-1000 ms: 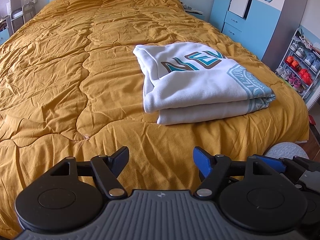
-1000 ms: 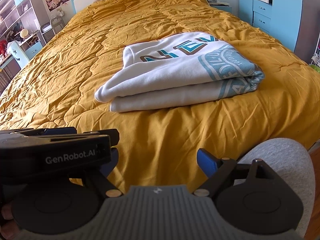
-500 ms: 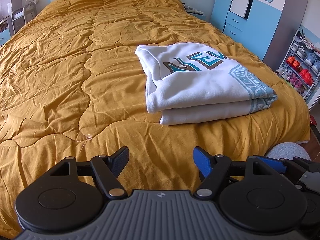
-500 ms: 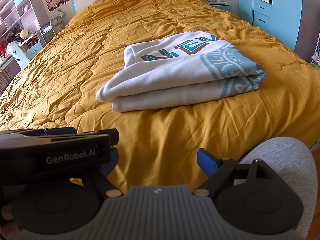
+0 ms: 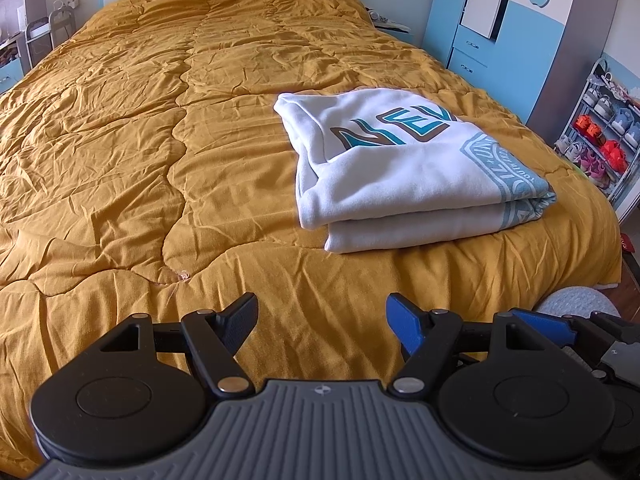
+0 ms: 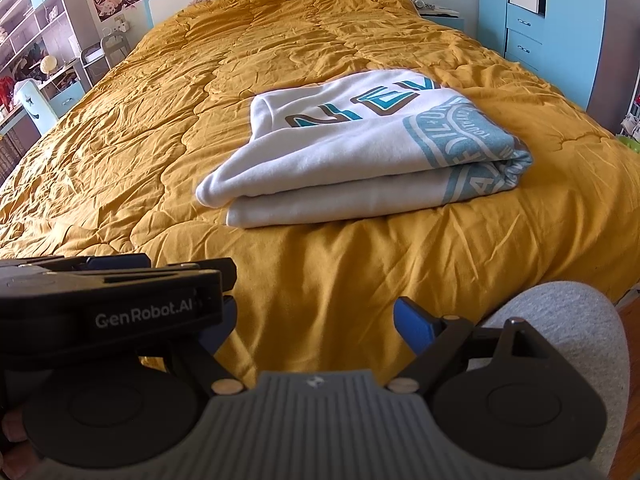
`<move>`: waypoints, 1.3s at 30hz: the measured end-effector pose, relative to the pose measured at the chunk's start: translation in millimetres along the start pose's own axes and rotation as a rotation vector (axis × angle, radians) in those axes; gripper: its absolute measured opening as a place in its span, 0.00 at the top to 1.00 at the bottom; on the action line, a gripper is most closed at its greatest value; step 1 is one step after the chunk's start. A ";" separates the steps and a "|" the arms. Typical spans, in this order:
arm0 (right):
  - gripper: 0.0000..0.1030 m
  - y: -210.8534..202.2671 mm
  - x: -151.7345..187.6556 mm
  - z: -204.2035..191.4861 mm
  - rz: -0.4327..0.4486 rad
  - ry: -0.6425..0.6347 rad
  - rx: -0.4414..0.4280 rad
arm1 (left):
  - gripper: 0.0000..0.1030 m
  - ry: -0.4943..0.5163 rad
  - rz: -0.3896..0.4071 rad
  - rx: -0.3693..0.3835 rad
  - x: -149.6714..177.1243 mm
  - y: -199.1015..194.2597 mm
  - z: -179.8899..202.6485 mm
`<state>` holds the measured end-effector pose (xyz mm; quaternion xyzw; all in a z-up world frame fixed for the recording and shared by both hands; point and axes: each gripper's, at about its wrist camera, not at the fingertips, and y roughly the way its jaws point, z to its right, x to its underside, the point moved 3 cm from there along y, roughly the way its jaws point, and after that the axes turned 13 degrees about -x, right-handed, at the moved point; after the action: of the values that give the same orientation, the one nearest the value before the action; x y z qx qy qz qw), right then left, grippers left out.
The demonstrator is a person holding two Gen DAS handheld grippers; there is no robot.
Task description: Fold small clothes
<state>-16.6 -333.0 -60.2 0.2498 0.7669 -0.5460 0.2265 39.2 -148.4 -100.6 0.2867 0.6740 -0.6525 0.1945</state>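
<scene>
A white sweatshirt (image 5: 404, 176) with teal and brown lettering lies folded in a thick rectangle on the mustard quilt (image 5: 160, 152), towards the bed's right side; it also shows in the right wrist view (image 6: 360, 160). My left gripper (image 5: 322, 320) is open and empty, held low over the foot of the bed, well short of the sweatshirt. My right gripper (image 6: 312, 316) is open and empty too, close beside the left one, whose body (image 6: 108, 304) hides most of its left finger.
A blue and white wardrobe (image 5: 500, 28) stands right of the bed, with a shoe rack (image 5: 600, 136) nearer. Shelves and a desk (image 6: 36, 80) line the left wall. A grey-clad knee (image 6: 560, 328) sits at the bed's foot.
Both grippers have drifted very slightly, so the folded sweatshirt sits a touch further right in both views. The jaws stay open and the sweatshirt has not moved.
</scene>
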 end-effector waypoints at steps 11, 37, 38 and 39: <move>0.21 2.7 1.1 -0.4 -0.008 -0.006 0.003 | 0.17 0.015 -0.006 -0.017 0.8 1.9 -0.7; 0.21 7.4 3.7 -3.0 -0.015 -0.016 0.006 | 0.17 0.017 -0.012 -0.033 3.3 5.3 -3.1; 0.21 7.6 3.7 -3.0 -0.016 -0.017 0.007 | 0.17 0.017 -0.012 -0.033 3.4 5.7 -3.1; 0.21 7.7 3.6 -3.1 -0.016 -0.018 0.008 | 0.17 0.017 -0.011 -0.033 3.4 5.7 -3.1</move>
<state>-14.8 -327.4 -67.0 0.2395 0.7646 -0.5533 0.2278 40.6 -144.9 -106.9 0.2852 0.6877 -0.6401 0.1899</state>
